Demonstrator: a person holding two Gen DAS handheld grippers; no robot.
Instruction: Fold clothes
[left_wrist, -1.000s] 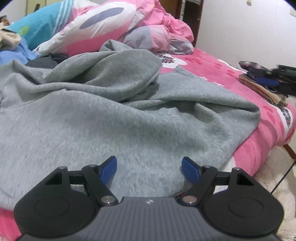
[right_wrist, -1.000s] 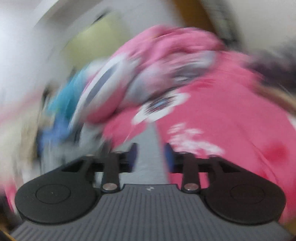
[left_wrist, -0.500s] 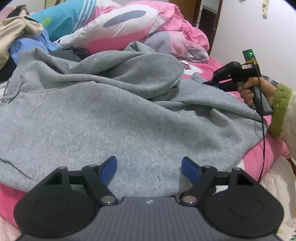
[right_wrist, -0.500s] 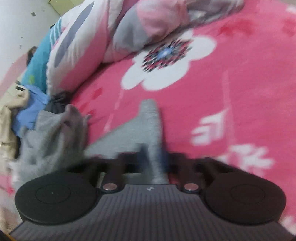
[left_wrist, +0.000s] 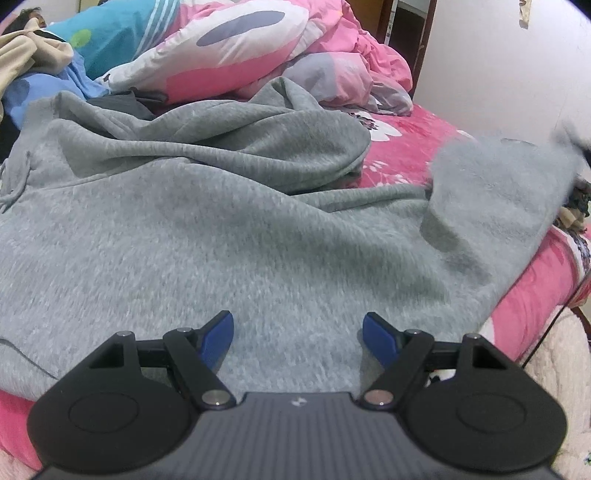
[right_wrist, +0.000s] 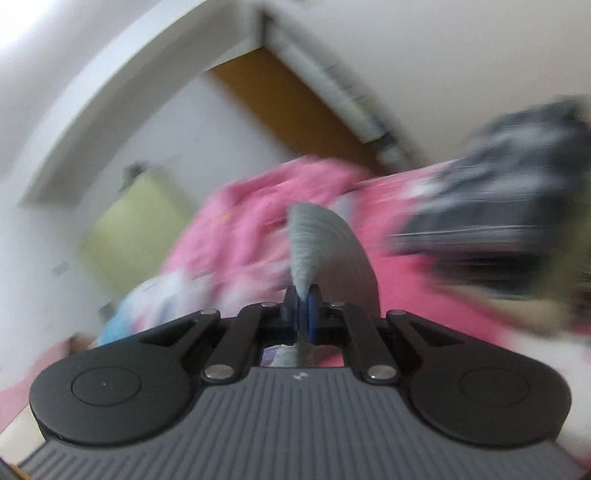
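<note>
A grey hoodie (left_wrist: 192, 236) lies spread over the pink bed, its upper part bunched in folds toward the pillows. My left gripper (left_wrist: 298, 338) is open and empty, low over the hoodie's near hem. My right gripper (right_wrist: 303, 308) is shut on a fold of the grey hoodie fabric (right_wrist: 321, 243) and holds it lifted. In the left wrist view that lifted corner (left_wrist: 495, 192) rises blurred at the right edge of the bed.
Pink floral bedsheet (left_wrist: 417, 147). Pillows and a pink quilt (left_wrist: 229, 48) are piled at the head, with blue and beige clothes (left_wrist: 33, 62) at far left. Dark items (right_wrist: 498, 206) lie at the bed's right side. A white fluffy rug (left_wrist: 554, 369) lies by the bed.
My right gripper closed on the hoodie's right edge and lifted it up and away from the bed. The left gripper stayed open and nearly still.
</note>
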